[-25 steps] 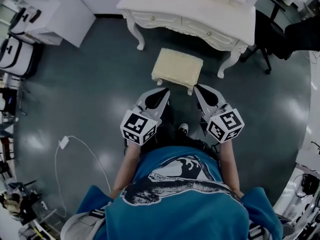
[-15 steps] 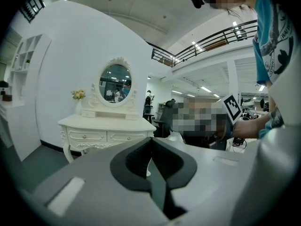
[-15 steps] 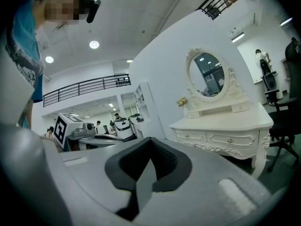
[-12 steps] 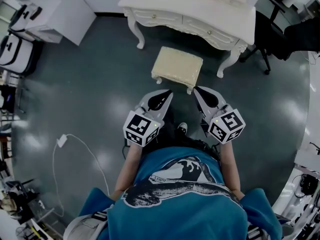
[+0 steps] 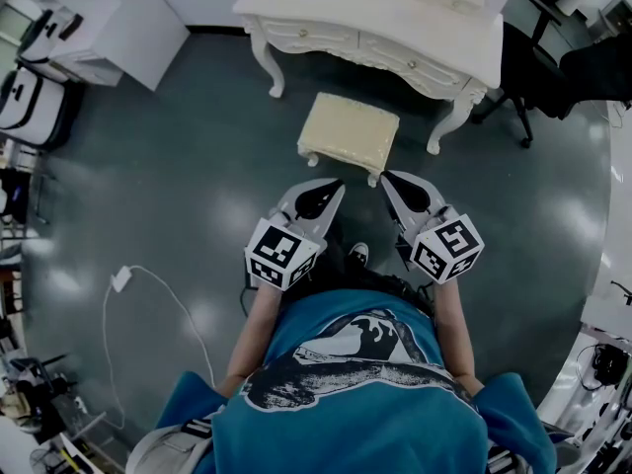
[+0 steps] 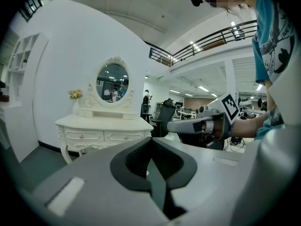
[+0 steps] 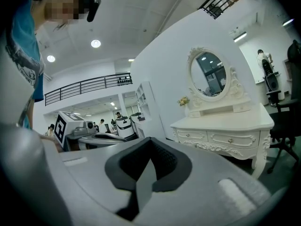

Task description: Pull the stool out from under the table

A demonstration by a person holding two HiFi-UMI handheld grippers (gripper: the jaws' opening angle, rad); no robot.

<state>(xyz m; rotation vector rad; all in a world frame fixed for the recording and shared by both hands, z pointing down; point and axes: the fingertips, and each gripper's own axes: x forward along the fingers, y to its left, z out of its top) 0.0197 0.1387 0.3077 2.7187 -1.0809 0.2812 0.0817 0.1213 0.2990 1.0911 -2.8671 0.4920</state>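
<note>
A cream cushioned stool [image 5: 350,133] stands on the dark floor just in front of the white dressing table [image 5: 380,28], out from under it. My left gripper [image 5: 337,184] hangs shut and empty just short of the stool's near left corner. My right gripper [image 5: 385,177] is shut too, holding nothing, by the stool's near right leg. Neither touches the stool. In the left gripper view the dressing table [image 6: 104,129] with its oval mirror [image 6: 112,82] shows ahead, and the right gripper [image 6: 200,125] crosses at the right. The right gripper view shows the dressing table [image 7: 225,126] too.
A black office chair [image 5: 533,67] stands right of the table. White cabinets [image 5: 118,28] and bags are at the left. A white cable with a plug [image 5: 126,281] lies on the floor at my left. My shoe [image 5: 361,255] shows between the grippers.
The left gripper has drifted slightly right and forward toward the stool. The right gripper and the stool have hardly moved.
</note>
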